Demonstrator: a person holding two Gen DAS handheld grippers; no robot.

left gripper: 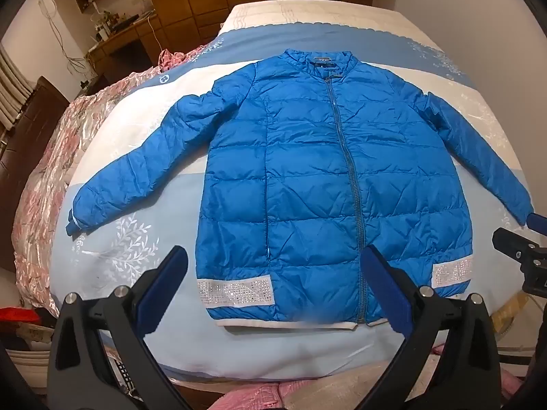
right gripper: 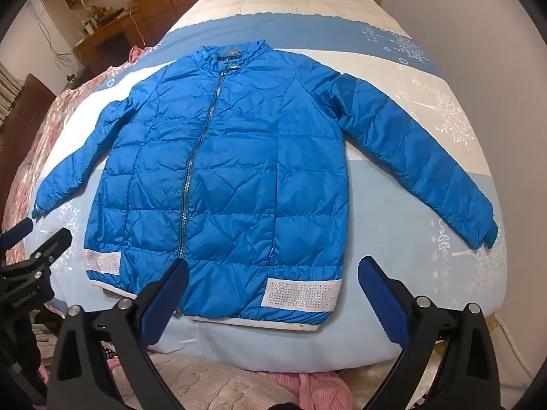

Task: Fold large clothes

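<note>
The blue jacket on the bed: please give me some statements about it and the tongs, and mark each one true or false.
1. The blue jacket lies spread flat, front side up, on the bed. True.
2. Its zipper is open all the way down. False: it is closed along nearly the whole front.
3. Both sleeves are already folded over the chest. False: the sleeves stretch out to the sides.
4. The left tongs are open and hold nothing. True.
5. The right tongs are clamped on the hem. False: they are open above the hem, gripping nothing.
6. White sparkly patches sit near the hem. True.
</note>
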